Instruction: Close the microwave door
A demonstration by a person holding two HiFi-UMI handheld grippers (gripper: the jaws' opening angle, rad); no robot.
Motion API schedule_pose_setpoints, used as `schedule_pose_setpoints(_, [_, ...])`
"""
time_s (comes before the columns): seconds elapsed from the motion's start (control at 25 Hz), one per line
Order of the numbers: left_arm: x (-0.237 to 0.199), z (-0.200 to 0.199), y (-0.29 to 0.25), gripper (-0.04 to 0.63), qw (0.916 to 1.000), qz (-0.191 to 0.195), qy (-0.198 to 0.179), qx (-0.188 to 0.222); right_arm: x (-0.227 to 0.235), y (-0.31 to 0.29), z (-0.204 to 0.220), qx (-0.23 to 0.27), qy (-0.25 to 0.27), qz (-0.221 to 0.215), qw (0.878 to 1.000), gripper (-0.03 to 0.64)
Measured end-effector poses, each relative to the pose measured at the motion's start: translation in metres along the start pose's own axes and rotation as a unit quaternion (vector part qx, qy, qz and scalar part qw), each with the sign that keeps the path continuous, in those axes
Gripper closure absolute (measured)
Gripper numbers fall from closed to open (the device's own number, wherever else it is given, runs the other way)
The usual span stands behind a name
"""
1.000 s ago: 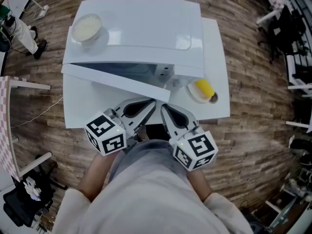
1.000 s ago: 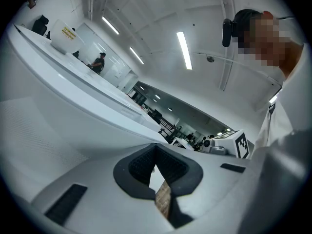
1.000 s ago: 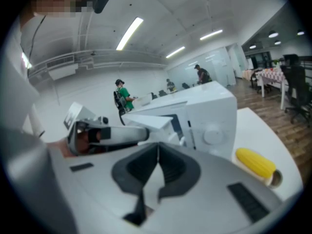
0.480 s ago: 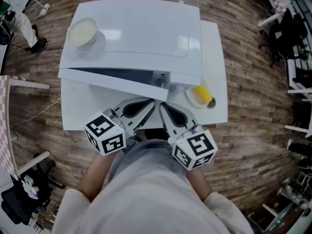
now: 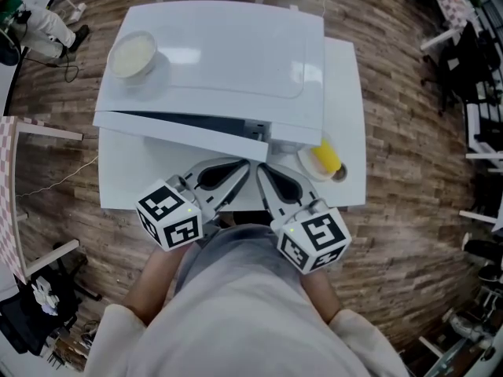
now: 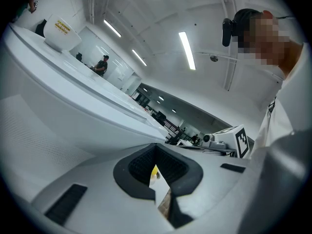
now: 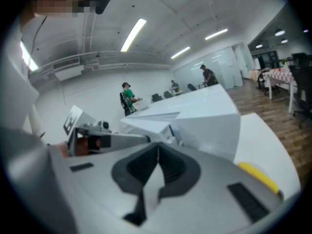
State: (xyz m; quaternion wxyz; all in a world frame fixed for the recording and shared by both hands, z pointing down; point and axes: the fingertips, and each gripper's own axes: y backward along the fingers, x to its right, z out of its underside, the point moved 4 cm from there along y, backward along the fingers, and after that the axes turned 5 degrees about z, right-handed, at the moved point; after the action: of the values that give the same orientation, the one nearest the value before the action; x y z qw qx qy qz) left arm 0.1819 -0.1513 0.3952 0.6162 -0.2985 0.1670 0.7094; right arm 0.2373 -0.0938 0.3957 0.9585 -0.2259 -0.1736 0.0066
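While the microwave door (image 5: 182,134) stood ajar, step: closing, unfinished.
Door: just ahead of both jaw tips; contact unclear.
Left gripper (image 5: 245,166): jaws together, empty.
Right gripper (image 5: 262,171): jaws together, empty.
Next move: probably a forward push on the door's free edge until flush.

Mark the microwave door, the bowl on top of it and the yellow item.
white microwave door (image 5: 179,135): head view, middle of the panel.
round white bowl (image 5: 134,54): head view, its centre.
yellow item (image 5: 326,157): head view, its middle.
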Motion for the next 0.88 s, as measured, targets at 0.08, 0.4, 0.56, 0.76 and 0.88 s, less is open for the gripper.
schedule_pose_setpoints(0.08, [0.0,0.0,-0.003,0.583,1.0,-0.003,-0.001,0.001,0.002,-0.001,-0.002,0.0,0.003,-0.004,1.0,0.594])
schedule_pose_setpoints(0.4, [-0.004,0.0,-0.006,0.583,0.9992,-0.029,0.01,0.027,0.006,-0.007,-0.007,0.01,0.015,-0.024,1.0,0.594])
schedule_pose_setpoints(0.56, [-0.006,-0.001,-0.002,0.583,0.9972,-0.058,0.002,0.046,0.01,-0.009,-0.01,0.019,0.023,-0.025,0.999,0.594])
schedule_pose_setpoints(0.76, [-0.004,-0.008,-0.002,0.583,0.995,-0.081,-0.031,0.048,0.009,-0.009,-0.013,0.023,0.028,-0.026,0.999,0.594])
schedule_pose_setpoints(0.88, [-0.004,-0.011,-0.006,0.583,0.9951,-0.077,-0.038,0.048,0.008,-0.01,-0.015,0.023,0.03,-0.026,0.999,0.594])
